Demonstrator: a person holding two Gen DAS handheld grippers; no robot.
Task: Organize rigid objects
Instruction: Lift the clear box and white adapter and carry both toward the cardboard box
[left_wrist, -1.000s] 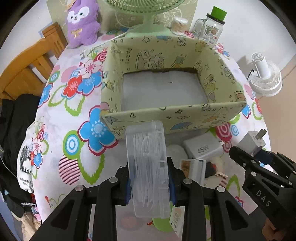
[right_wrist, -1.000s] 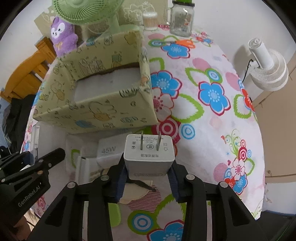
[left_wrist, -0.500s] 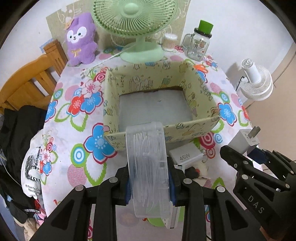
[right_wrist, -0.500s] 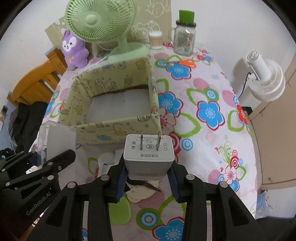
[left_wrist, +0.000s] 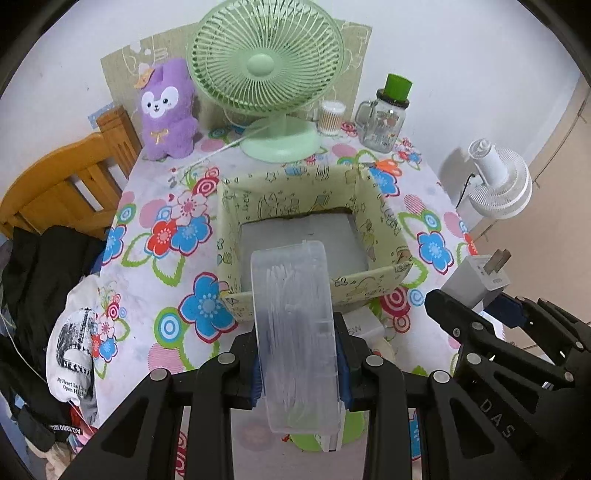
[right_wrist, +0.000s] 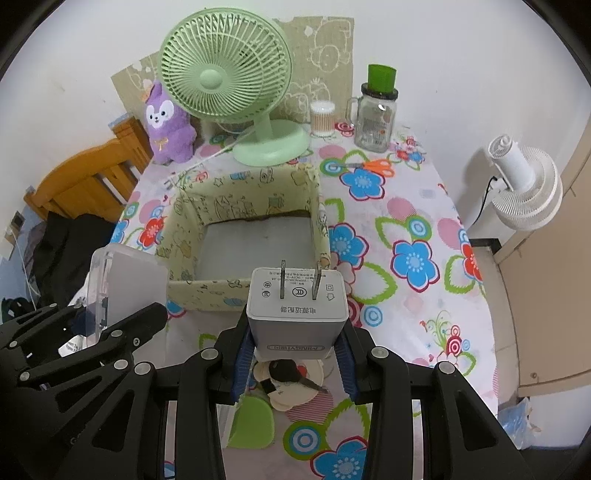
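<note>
The surface (right_wrist: 413, 317), covered in a flowered cloth, spreads out ahead of and beneath both sets of jaws. On it, straight ahead of the jaws and lower than them, sits the open yellow-green fabric box (left_wrist: 380, 218), its pale floor bare; in the right wrist view the same box (right_wrist: 317, 206) lies ahead and slightly left. Beyond the box stands a green desk fan (left_wrist: 267, 64), with a purple plush toy (left_wrist: 168, 110) to its left and a glass jar with a green cap (left_wrist: 386, 118) to its right. The left gripper (left_wrist: 300, 363) has its jaws closed on a clear plastic case (left_wrist: 295, 332) of white picks, held upright so that its far end overlaps the near wall of the box. The right gripper (right_wrist: 295, 363) has its jaws clamped on the sides of a white plug adapter (right_wrist: 297, 308), prongs pointing ahead toward the box's near right corner. Below the right jaws lie a green lid (right_wrist: 253, 421) and a few small pale items, too hidden to tell apart. Orange scissors (right_wrist: 371, 166) rest far ahead, near the jar.
</note>
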